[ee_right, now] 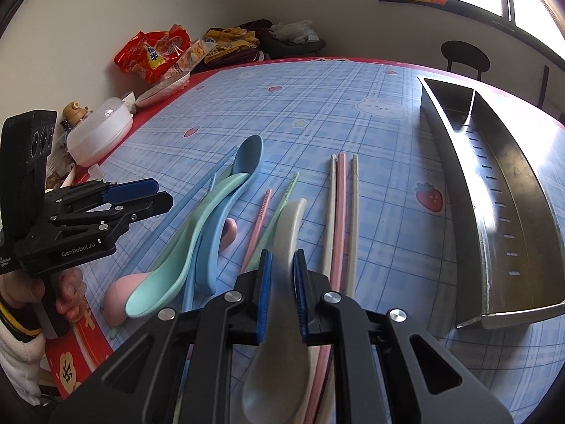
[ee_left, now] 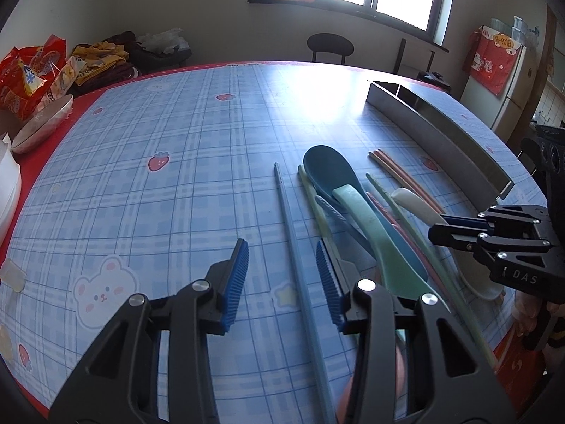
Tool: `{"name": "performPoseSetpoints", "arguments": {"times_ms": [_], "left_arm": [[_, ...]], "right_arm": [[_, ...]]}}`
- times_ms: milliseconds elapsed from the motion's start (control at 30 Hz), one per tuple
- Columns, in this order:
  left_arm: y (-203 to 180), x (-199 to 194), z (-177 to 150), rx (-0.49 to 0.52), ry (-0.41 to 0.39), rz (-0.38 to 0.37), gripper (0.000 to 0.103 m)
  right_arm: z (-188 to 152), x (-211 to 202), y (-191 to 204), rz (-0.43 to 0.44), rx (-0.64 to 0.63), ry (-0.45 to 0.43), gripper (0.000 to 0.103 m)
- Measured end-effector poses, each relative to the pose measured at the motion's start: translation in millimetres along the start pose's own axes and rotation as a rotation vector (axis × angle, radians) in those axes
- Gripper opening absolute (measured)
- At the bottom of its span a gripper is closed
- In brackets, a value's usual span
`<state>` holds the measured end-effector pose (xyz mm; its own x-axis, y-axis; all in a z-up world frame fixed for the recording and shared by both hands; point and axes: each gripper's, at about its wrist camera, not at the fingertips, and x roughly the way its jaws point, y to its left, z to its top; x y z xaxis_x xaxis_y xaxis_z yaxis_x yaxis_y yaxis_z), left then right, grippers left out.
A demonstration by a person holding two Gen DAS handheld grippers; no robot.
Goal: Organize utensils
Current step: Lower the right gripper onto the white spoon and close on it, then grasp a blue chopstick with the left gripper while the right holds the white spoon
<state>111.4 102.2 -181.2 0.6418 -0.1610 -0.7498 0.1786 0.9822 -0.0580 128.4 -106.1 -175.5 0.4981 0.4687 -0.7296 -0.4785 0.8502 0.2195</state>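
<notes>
Spoons and chopsticks lie in a loose pile on the blue plaid table. My right gripper [ee_right: 282, 279] is shut on the handle of a cream spoon [ee_right: 287, 226], whose bowl lies under the gripper; it also shows in the left wrist view [ee_left: 416, 203], with the right gripper [ee_left: 441, 228] at its handle. My left gripper [ee_left: 282, 275] is open above a blue chopstick [ee_left: 287, 212] that runs between its fingers; in the right wrist view the left gripper [ee_right: 155, 194] hovers left of the pile. A dark blue spoon [ee_left: 328, 169], a mint spoon [ee_right: 169, 275] and a pink spoon [ee_right: 118, 296] overlap.
A long steel organizer tray [ee_right: 501, 212] with a divider stands right of the pile; it also shows in the left wrist view [ee_left: 434, 130]. Three chopsticks [ee_right: 340, 205] lie beside it. Snack bags [ee_right: 155, 53], a white container [ee_right: 102, 130] and clothes sit at the far left edge.
</notes>
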Motion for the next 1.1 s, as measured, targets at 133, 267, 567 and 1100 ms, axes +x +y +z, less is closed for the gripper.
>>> {"name": "performPoseSetpoints", "arguments": {"times_ms": [133, 267, 567, 1100], "left_arm": [[-1.3, 0.0, -1.8, -0.004, -0.003, 0.015, 0.040], [-11.6, 4.2, -4.3, 0.043, 0.022, 0.028, 0.033], [-26.1, 9.4, -10.3, 0.102, 0.050, 0.070, 0.026], [-22.2, 10.2, -9.6, 0.085, 0.048, 0.077, 0.012]], "right_arm": [[-0.6, -2.9, -1.0, 0.022, 0.001, -0.014, 0.013], [-0.3, -5.5, -4.9, 0.046, 0.017, -0.028, 0.013], [-0.8, -8.3, -13.4, 0.070, 0.056, -0.046, 0.013], [-2.6, -12.5, -15.0, 0.075, 0.055, -0.055, 0.013]]}}
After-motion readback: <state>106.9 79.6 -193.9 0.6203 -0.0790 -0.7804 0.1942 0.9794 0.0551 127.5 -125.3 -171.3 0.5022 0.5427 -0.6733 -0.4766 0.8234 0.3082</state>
